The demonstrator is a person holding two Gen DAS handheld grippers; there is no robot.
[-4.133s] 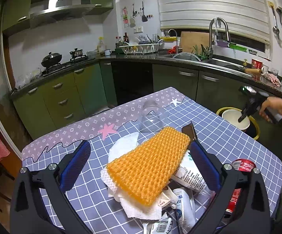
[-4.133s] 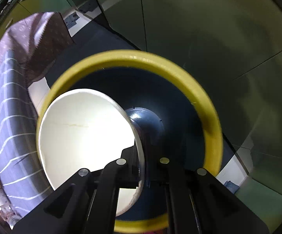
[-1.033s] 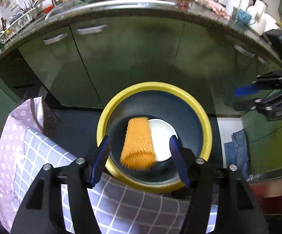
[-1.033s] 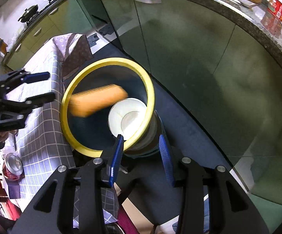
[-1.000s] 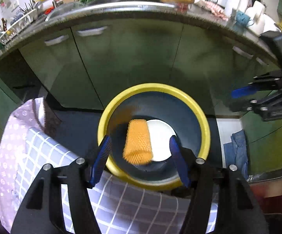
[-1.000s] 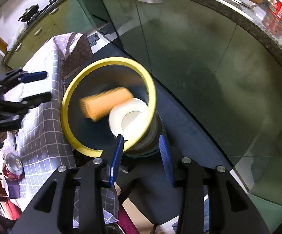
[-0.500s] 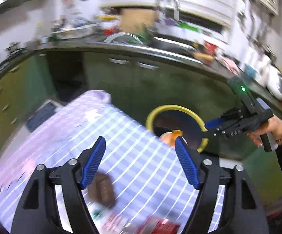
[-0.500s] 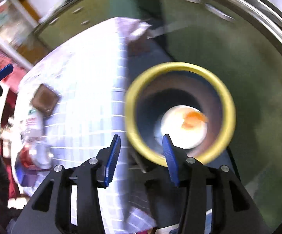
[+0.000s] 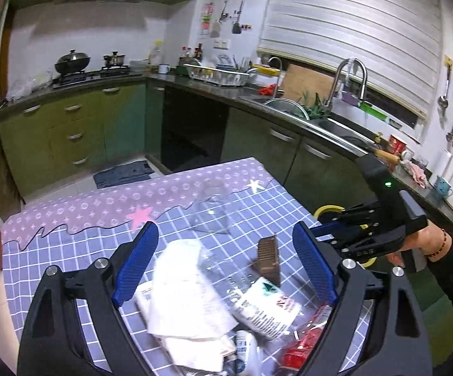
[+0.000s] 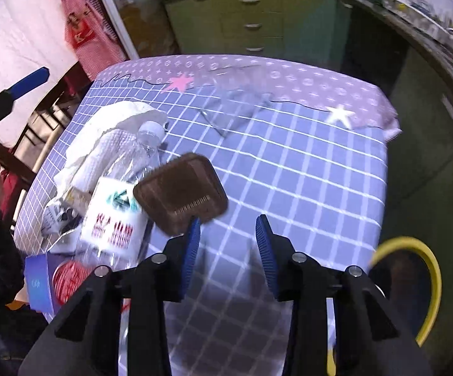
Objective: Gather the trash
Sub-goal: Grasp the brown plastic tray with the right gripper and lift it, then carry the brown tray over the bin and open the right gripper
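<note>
Left wrist view: the left gripper (image 9: 225, 261) is being held over the trash pile with its jaws spread wide, having just been opening, and nothing is being pressed between the blue pads. Below it, crumpled white paper (image 9: 182, 294), a labelled plastic bottle (image 9: 265, 302) and a brown ridged tray (image 9: 268, 260) are lying near the tabletop's (image 9: 70, 250) near edge, on the checked cloth. The right gripper (image 10: 228, 244) is being held partly apart and empty above bare cloth, just beside the brown tray (image 10: 181, 194). A clear plastic piece (image 10: 236, 100) is lying toward the far edge. The yellow-rimmed bin (image 10: 427, 269) is standing on the floor off the tabletop's right edge. A red can (image 10: 66, 280) is lying at the near left corner.
</note>
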